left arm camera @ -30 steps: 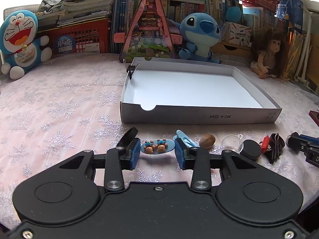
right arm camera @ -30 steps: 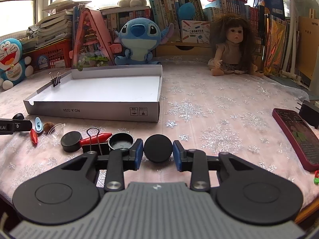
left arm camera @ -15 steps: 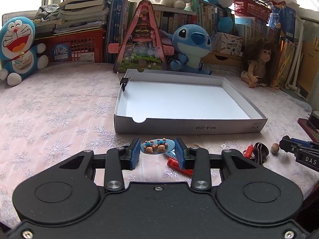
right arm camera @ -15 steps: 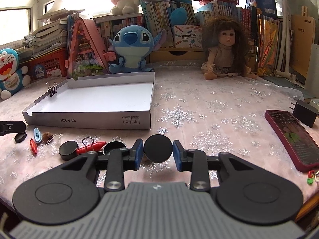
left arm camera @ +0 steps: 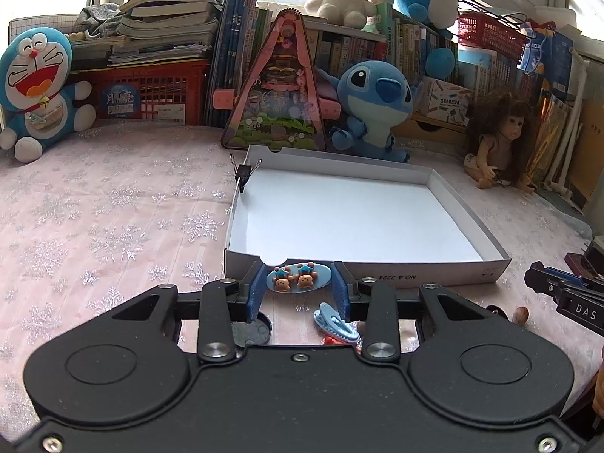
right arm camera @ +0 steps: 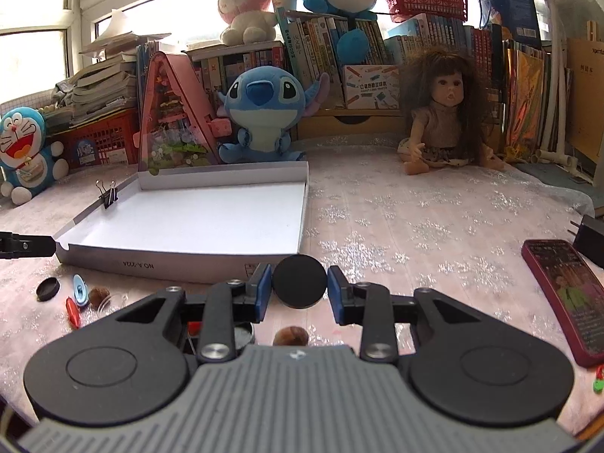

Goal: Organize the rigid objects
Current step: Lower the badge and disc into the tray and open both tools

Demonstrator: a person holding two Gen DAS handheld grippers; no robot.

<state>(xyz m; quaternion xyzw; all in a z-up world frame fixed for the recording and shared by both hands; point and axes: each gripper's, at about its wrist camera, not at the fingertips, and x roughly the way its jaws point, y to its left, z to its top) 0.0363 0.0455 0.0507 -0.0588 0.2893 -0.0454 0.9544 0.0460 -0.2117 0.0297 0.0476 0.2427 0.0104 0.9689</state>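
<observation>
a pale blue oval clip with two bear figures (left arm camera: 298,278) is gripped in the left tongs (left arm camera: 298,291), a flat black round disc (right arm camera: 299,281) in the right tongs (right arm camera: 299,290); both are held before the shallow white cardboard tray (left arm camera: 434,183), where release is likely called for next.

We see the white box (left arm camera: 362,211) w/ an empty, open-topped floor; only its low front wall and a binder clip (left arm camera: 243,173) on the left rim stand in the way. Tabletop (right arm camera: 415,226) right of the box is bare up to the phone (right arm camera: 558,294).

Bright windows (right arm camera: 34,53) behind a crammed bookshelf (right arm camera: 339,49) — pink snowflake tablecloth (left arm camera: 94,219) in daylight.
</observation>
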